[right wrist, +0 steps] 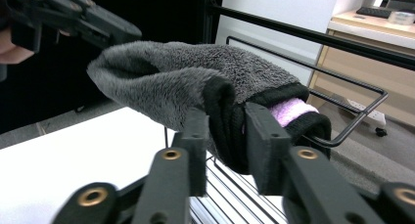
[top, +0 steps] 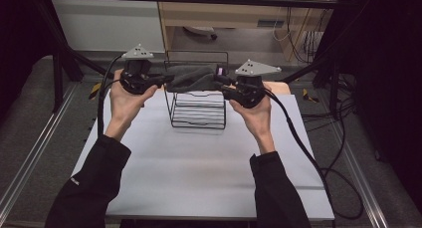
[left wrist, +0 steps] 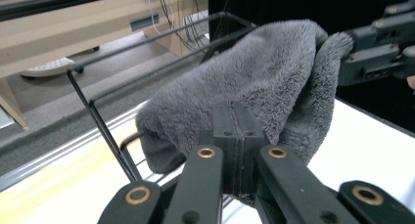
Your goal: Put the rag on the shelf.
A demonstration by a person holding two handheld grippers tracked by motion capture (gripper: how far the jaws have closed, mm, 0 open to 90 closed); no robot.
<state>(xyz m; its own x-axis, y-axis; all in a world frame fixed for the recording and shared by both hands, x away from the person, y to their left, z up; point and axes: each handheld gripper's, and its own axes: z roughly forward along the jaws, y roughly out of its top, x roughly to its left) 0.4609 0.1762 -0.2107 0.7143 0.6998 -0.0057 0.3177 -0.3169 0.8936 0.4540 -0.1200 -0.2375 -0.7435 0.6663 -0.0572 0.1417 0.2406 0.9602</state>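
Left hand-held gripper (left wrist: pixel 238 150) pinches one end of the grey fleece cloth (top: pixel 191 77), your right hand-held gripper (right wrist: pixel 225 136) clamps its black-trimmed end, above the wire rack (top: pixel 199 113) mid-frame. It looks soft, light, floppy; grip hems.

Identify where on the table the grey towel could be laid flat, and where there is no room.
Free: the white table between the wire rack and the near edge, flanked by the forearms, plus strips either side of the rack. Crowded: the rack itself, where the left claw and right claw hold the grey towel.
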